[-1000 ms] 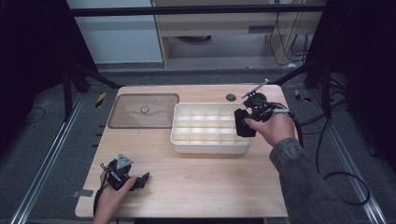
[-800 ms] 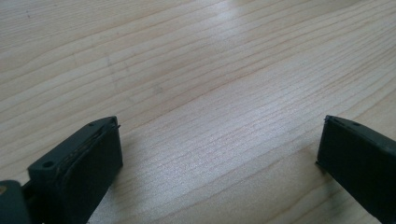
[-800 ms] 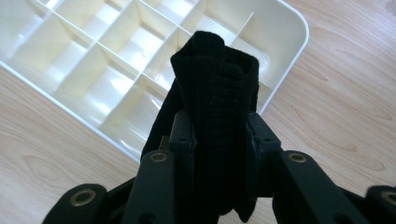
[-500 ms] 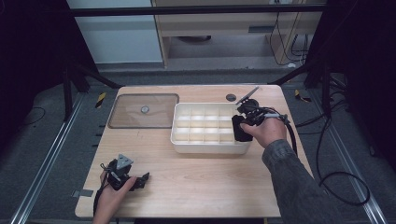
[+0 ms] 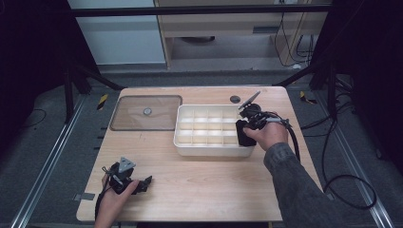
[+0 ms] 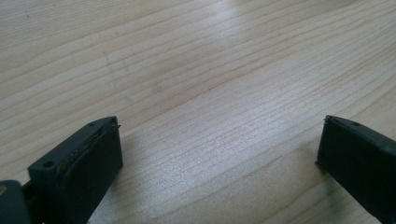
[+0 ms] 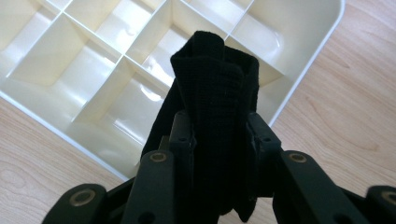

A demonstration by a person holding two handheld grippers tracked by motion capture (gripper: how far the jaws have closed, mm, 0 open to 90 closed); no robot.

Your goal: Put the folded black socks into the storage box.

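Wooden counter (image 5: 199, 190): pale, with clear grain; it carried everything below, and its near left part lay bare under the left claw.
Tray (image 5: 209, 130): cream plastic, divided into rows of small compartments, it sat right of centre on the counter; the compartments that showed in the right claw's view (image 7: 93, 88) looked empty.
Lid (image 5: 146, 112): a clear, brown-tinted flat panel lay just left of the tray on the counter's far left, with a small round knob at its middle.
Right claw (image 5: 245, 128): held in the person's right hand, it hung at the tray's right end, its jaws pinched tight on a cloth; seen from its own camera (image 7: 219, 144), they pressed the fabric from both sides.
Cloth (image 7: 215, 93): black, ribbed, folded into a thick bundle, it stood up between the jaws over the tray's corner compartments; in the high view (image 5: 244, 135) it overlapped the tray's right end.
Left claw (image 5: 142, 183): low at the counter's near left corner, in the left hand, jaws spread wide (image 6: 219, 154) with bare wood between them.
Disc (image 5: 235, 99): small, dark, round, on the counter just beyond the tray.
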